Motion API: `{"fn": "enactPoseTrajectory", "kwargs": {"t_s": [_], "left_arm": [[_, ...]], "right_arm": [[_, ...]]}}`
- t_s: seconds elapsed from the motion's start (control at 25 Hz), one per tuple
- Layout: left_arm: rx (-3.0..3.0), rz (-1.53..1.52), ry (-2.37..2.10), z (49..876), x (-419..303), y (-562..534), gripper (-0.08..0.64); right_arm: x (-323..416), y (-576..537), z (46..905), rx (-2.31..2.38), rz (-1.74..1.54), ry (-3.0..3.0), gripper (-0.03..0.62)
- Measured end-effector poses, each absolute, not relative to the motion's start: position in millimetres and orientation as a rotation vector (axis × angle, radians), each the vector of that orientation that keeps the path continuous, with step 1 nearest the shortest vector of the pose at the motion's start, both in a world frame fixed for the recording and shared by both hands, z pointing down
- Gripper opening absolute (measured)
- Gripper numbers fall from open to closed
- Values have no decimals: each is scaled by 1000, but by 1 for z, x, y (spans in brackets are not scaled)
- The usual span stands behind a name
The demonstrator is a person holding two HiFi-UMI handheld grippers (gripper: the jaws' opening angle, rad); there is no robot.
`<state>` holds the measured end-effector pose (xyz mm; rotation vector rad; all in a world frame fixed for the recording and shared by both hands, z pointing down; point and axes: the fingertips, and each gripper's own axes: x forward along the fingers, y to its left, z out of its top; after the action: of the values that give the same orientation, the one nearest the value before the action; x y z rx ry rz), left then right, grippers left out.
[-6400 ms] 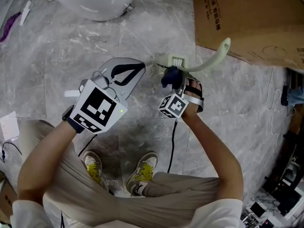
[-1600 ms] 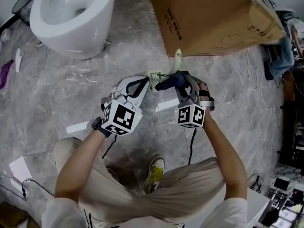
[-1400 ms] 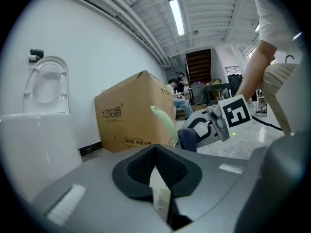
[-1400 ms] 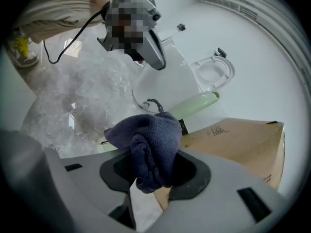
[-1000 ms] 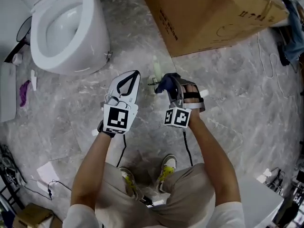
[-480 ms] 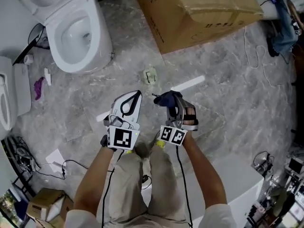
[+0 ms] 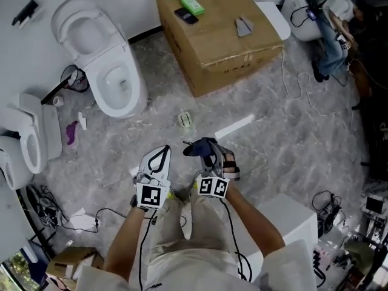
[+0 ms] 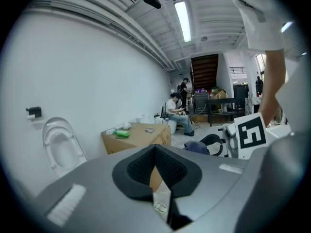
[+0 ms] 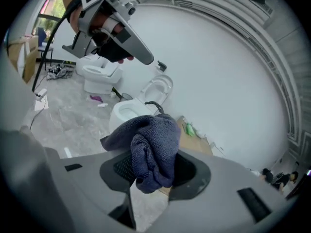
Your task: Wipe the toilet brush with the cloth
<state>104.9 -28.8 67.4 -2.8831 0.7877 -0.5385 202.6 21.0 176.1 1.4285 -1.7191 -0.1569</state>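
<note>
The toilet brush (image 7: 185, 120) lies on the grey floor (image 7: 273, 144). It is pale green and looks small from up here. Nothing is touching it. It sits between the white toilet (image 7: 112, 71) and a white strip (image 7: 233, 126) that also lies on the floor.

The cloth (image 9: 148, 147) is dark blue and all bunched up. The right tongs (image 7: 211, 157) are pinching it, and it sticks out in front of them in a soft lump. The cloth is up in the air, apart from the brush.

The left tongs (image 8: 155, 166) are pressed together with nothing in them. They are held just beside the right tongs, side by side.

Past the brush stands a big cardboard box (image 7: 218, 41). A green bottle (image 7: 193, 3) lies on top of it. Another toilet (image 7: 24, 144) stands at the left edge, by the wall.
</note>
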Motion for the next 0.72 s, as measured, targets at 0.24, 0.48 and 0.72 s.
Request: {"fn": "enactPoseTrajectory", "kwargs": {"t_s": [0.24, 0.48, 0.72], "left_arm": [[-2878, -387, 949, -54, 98, -7, 2], [-2905, -374, 1061, -91, 60, 27, 2], [-2921, -321, 1055, -112, 25, 23, 2]], "right_arm": [[211, 43, 54, 1652, -28, -1801, 160], [189, 67, -18, 1802, 129, -1889, 160], [171, 65, -70, 1862, 134, -1914, 160]]}}
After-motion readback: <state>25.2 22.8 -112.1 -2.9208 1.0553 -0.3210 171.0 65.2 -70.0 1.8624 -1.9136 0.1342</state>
